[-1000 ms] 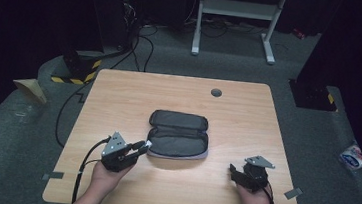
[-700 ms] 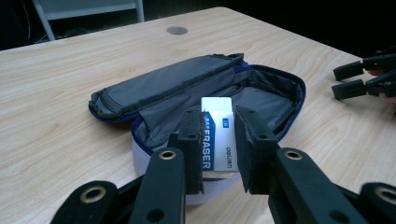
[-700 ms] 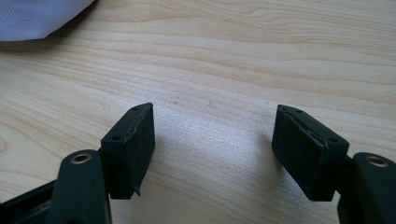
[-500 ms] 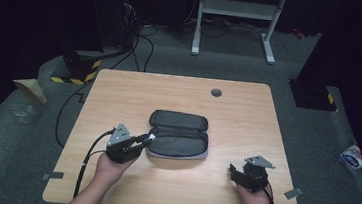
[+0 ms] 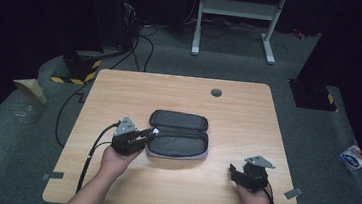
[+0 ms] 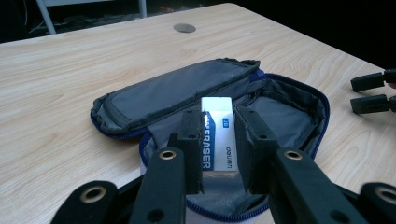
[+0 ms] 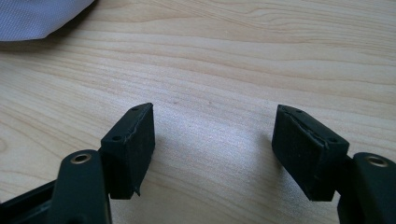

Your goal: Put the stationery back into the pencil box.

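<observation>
An open dark grey pencil case (image 5: pixel 178 134) (image 6: pixel 173 91) lies in the middle of the wooden table (image 5: pixel 179 97), its lid folded back. My left gripper (image 5: pixel 149 134) (image 6: pixel 218 116) is shut on a white and blue eraser (image 5: pixel 155 130) (image 6: pixel 217 149), which it holds at the case's left end, over the open lining. Near the table's front right, my right gripper (image 5: pixel 233 171) (image 7: pixel 215 140) rests open with only bare wood between its jaws. The left gripper view also catches the right gripper (image 6: pixel 371 93) beyond the case. A pale corner of the case (image 7: pixel 37 14) appears in the right gripper view.
A round grey grommet (image 5: pixel 216 92) (image 6: pixel 184 28) sits near the table's far edge. Black cables (image 5: pixel 139 43) and a white metal stand (image 5: pixel 238 9) are on the floor behind the table. Bare wood surrounds the case on every side.
My left gripper has carried the eraser to the right and slightly up, from beside the case to over its left end. The right gripper has kept still.
</observation>
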`<action>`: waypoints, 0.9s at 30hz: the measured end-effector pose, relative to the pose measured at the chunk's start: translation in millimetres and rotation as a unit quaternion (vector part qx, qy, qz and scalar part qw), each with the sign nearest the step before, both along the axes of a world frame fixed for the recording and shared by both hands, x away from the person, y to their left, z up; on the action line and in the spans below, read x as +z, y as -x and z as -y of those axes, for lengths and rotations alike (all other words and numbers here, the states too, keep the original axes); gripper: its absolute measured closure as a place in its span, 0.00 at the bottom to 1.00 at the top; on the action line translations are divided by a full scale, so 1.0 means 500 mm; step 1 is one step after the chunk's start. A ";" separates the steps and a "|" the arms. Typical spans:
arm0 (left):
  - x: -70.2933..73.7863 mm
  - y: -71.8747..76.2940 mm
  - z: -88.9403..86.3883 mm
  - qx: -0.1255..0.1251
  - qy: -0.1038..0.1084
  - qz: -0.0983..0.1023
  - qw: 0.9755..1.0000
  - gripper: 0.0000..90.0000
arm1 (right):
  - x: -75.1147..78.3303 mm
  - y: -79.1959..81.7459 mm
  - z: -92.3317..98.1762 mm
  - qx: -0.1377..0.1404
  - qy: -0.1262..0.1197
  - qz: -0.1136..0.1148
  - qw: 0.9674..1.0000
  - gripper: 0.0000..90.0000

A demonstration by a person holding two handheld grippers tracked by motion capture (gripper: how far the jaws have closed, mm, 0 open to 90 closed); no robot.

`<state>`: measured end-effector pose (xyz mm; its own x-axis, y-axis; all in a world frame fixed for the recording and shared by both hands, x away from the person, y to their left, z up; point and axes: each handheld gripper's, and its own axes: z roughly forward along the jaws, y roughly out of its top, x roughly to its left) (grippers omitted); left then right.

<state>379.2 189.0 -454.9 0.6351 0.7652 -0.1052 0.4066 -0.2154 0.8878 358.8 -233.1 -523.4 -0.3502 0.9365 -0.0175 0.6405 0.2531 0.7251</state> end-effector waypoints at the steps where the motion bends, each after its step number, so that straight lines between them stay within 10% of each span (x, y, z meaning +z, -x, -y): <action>1: 0.000 -0.004 0.003 -0.002 -0.002 -0.002 1.000 0.81 | 0.000 0.000 0.000 0.000 0.000 0.000 1.000 0.33; 27: -0.062 -0.022 0.048 -0.001 -0.074 -0.050 0.996 0.81 | 0.000 0.001 0.000 0.002 0.000 0.000 1.000 0.33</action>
